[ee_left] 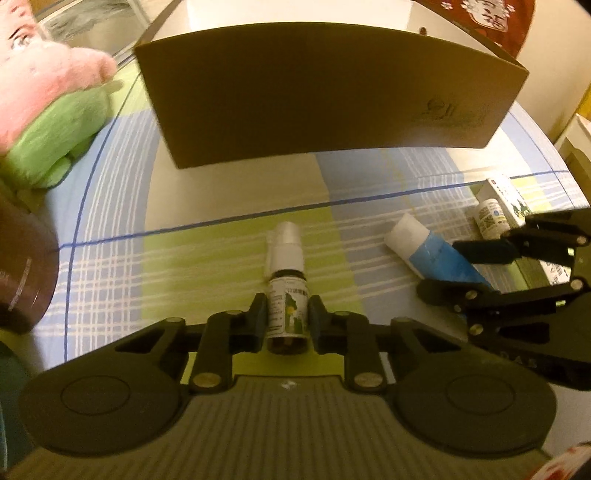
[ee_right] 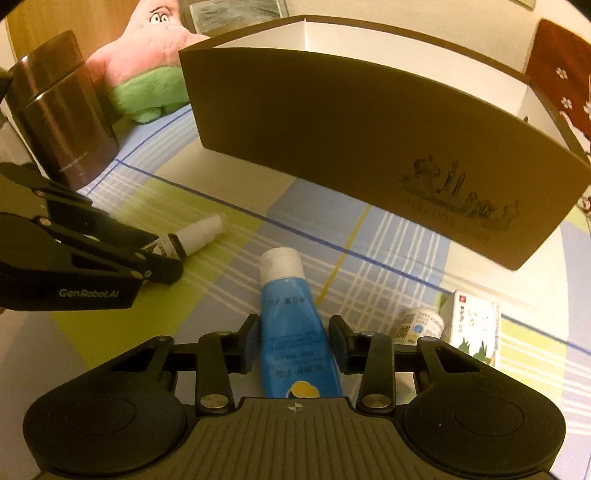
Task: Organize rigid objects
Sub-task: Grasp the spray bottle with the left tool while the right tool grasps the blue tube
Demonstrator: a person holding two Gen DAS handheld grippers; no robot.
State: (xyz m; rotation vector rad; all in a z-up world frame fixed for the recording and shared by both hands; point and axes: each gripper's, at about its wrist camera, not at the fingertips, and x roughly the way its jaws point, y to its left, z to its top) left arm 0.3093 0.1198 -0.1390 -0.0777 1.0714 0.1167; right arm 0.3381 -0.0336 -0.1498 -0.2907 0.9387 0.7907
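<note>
The cloth [ee_left: 110,280] has blue, green and white checks. The box [ee_right: 369,147] is dark brown outside, white inside. The tube [ee_right: 299,332] is blue with a white cap. The plush toy [ee_left: 44,110] is pink and green.

Warm, yellowish light falls over the tabletop [ee_right: 388,236], which is covered by a plaid cloth in blue, lime green and white with thin dark blue lines. At its far left edge sits a pink and green plush toy [ee_right: 155,70]. Behind it hangs a framed picture [ee_right: 236,13]. To the far right shows dark red fabric with white flowers [ee_right: 561,74].
</note>
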